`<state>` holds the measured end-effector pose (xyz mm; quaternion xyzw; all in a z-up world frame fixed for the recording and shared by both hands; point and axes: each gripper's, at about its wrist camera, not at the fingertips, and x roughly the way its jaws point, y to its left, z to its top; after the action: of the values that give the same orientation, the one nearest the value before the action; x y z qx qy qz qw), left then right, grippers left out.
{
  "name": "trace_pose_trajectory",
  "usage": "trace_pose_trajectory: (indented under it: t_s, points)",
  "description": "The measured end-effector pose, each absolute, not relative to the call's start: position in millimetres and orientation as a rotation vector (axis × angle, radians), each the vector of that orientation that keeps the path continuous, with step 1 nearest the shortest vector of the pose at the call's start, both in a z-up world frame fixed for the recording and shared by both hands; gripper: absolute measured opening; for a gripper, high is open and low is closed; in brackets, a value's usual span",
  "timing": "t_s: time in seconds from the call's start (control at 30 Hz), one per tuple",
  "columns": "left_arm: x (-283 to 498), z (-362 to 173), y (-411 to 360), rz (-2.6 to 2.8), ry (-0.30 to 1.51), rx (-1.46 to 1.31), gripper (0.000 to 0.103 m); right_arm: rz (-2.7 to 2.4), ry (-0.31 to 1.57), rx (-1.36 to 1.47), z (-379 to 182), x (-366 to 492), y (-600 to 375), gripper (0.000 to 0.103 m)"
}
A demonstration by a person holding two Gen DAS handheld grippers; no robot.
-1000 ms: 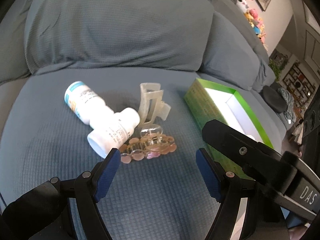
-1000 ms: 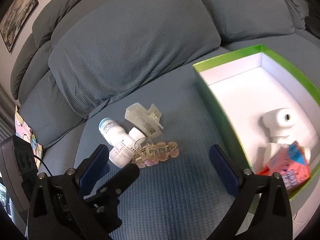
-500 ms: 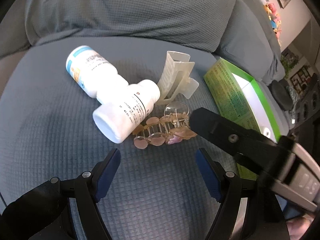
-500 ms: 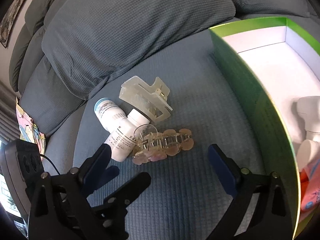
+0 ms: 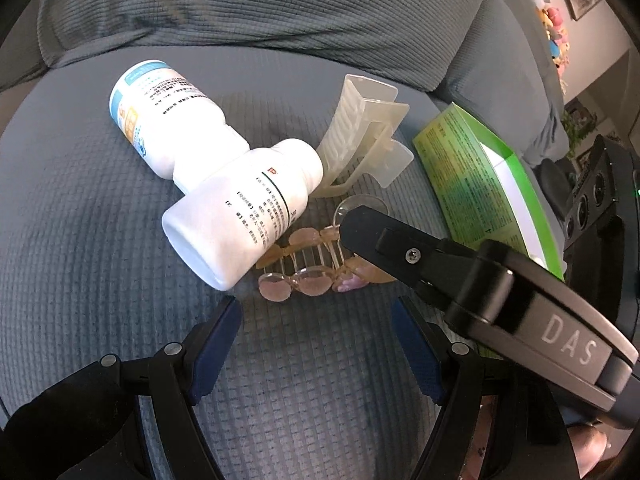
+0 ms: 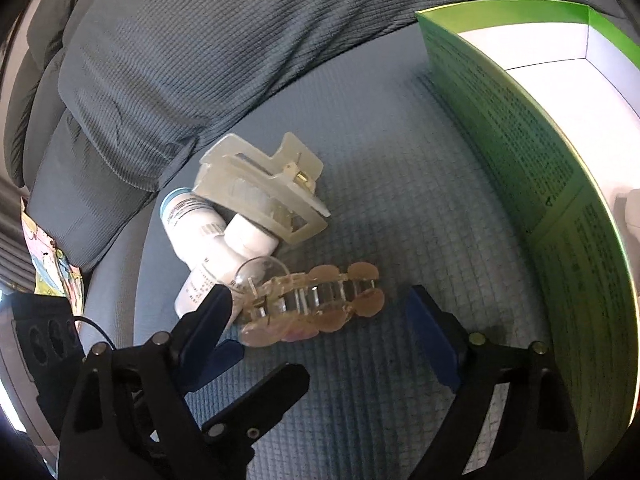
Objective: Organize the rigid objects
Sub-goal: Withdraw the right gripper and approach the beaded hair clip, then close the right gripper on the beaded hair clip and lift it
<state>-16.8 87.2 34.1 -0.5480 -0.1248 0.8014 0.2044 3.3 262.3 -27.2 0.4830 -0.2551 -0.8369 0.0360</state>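
Note:
A pink-amber beaded hair clip [image 6: 316, 304] lies on the blue-grey sofa seat between the pads of my right gripper [image 6: 320, 324]. Its jaws are closing and the pads do not press the clip. In the left wrist view the same clip [image 5: 304, 276] lies partly under one black right finger [image 5: 400, 248]. My left gripper [image 5: 316, 344] stands open just short of the clip, with nothing between its pads. Two white bottles [image 5: 240, 216] lie crossed on their sides beside a cream claw clip [image 5: 360, 140].
A green box [image 6: 520, 160] with a white inside stands to the right, its wall close to my right finger. Something white shows inside it at the frame edge. Big grey back cushions [image 5: 260, 8] rise behind the pile. A dark power strip [image 6: 44, 340] lies at the left.
Both grippers have come down and closer to the pile. The right jaws have narrowed around the beaded clip, and the right finger now reaches over that clip in the left wrist view.

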Motion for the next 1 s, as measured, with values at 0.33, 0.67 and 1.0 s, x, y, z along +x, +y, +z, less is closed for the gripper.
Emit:
trace_pose_trajectory:
  t_s: [0.33,0.67,1.0]
  points:
    - [-18,32,89,2.246,-0.323,-1.498,0.078,-2.582,-0.751,1.456,-27,-2,258,0.089]
    - [-14,34,93,2.263,-0.266,-1.438,0.07,-2.577,-0.706,1.432,-20,4,253,0.074]
    - [-6,41,101,2.28,-0.227,-1.447,0.068,-2.59,-0.724,1.414,-17,12,259,0.073]
